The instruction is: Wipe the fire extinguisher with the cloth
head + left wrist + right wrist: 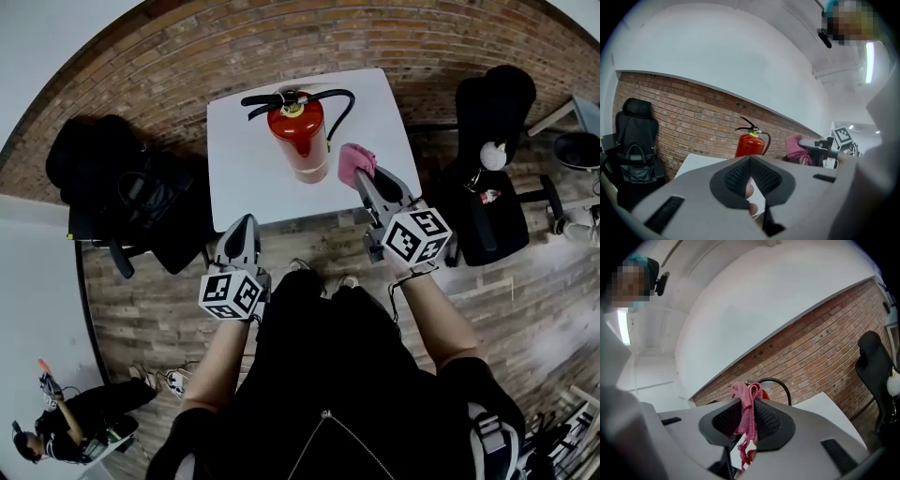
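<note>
The right tool [364,180] is clamped on the pink cloth [354,159] just beside the fire extinguisher [298,136]. The left tool [246,223], jaws together and empty, hangs farther from it.

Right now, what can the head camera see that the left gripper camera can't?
Only the head view shows the wooden floor and a person crouching in the corner. Only the left gripper view shows the bright ceiling light and the white wall above the bricks. Both show the red fire extinguisher standing on the white table, and the pink cloth pinched in the right gripper.
</note>
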A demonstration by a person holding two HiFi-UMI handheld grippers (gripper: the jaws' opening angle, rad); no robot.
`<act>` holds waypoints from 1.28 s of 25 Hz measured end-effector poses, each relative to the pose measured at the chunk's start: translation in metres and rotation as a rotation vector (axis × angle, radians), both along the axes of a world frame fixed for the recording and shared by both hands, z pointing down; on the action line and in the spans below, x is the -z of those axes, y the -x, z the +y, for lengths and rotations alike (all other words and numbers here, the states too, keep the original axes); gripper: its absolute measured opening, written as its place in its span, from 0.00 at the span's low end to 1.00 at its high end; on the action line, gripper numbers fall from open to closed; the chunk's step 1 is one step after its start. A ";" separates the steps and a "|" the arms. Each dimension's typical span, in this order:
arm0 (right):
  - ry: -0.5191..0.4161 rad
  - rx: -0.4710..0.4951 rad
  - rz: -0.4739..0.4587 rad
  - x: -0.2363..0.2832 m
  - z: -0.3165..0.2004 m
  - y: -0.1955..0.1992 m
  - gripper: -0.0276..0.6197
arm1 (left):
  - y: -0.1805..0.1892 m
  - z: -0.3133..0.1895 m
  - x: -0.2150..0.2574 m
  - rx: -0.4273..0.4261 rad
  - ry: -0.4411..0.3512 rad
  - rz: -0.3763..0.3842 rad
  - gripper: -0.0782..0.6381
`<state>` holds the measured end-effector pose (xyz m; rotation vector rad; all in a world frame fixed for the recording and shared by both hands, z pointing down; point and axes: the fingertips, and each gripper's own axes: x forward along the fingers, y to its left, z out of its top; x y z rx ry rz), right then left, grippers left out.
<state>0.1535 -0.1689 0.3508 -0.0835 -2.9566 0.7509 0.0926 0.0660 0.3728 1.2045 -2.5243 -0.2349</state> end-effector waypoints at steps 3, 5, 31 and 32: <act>-0.016 -0.043 0.000 0.006 -0.007 0.026 0.18 | 0.025 -0.004 -0.003 -0.040 0.005 0.008 0.15; -0.027 -0.072 0.011 0.008 -0.011 0.043 0.18 | 0.040 -0.009 -0.001 -0.079 0.004 0.007 0.15; 0.073 0.021 0.200 -0.077 -0.047 0.133 0.18 | 0.099 -0.055 -0.009 -0.038 0.047 0.003 0.15; 0.075 0.035 0.200 -0.079 -0.048 0.135 0.18 | 0.097 -0.056 -0.010 -0.024 0.049 0.001 0.15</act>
